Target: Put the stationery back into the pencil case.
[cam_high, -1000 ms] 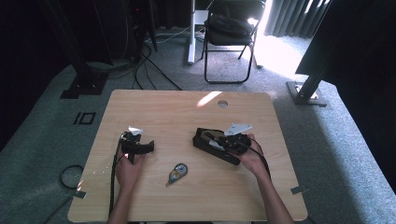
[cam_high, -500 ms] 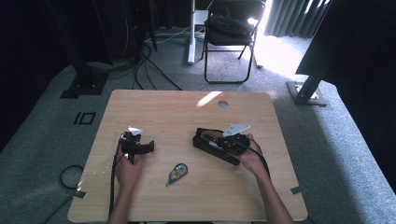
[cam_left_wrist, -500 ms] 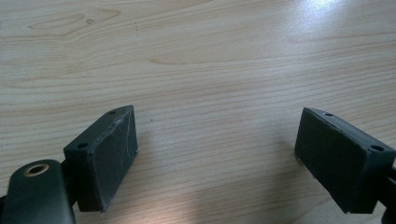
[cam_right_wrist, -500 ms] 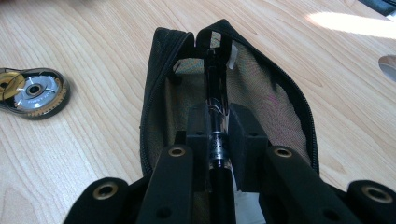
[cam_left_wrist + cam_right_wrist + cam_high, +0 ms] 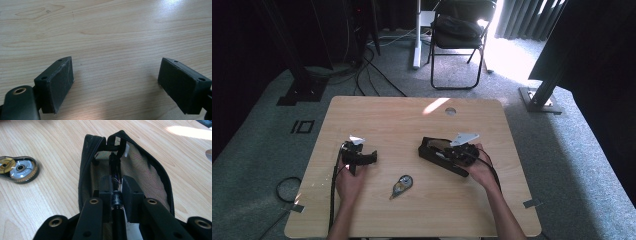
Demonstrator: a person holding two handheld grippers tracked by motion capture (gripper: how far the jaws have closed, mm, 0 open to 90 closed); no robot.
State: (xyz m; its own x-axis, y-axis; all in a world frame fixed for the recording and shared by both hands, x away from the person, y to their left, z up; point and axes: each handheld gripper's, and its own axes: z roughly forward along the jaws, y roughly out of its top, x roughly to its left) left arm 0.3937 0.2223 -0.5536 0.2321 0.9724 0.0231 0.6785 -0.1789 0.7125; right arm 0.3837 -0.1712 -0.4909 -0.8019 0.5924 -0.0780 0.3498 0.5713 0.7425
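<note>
A black zip pouch (image 5: 432, 150) lies unzipped at the table's right of centre, its mesh lining (image 5: 143, 162) showing. Inside its mouth my right gripper (image 5: 117, 187) is shut on a dark pen (image 5: 114, 167) that points along the pouch. From above, the right gripper (image 5: 451, 153) lies over the pouch in a person's hand. My left gripper (image 5: 364, 158) rests at the left of the table, held by the other hand. It stands open (image 5: 116, 82), with bare wood between its pads. A correction tape roller (image 5: 401, 186) lies between the two hands, also left of the pouch (image 5: 18, 168).
The wooden table (image 5: 412, 115) has a round cable hole (image 5: 450, 111) near its far edge and a sunlit patch beside it. Cables trail from both grippers toward the near edge. A folding chair (image 5: 457, 35) stands on the carpet beyond the table.
</note>
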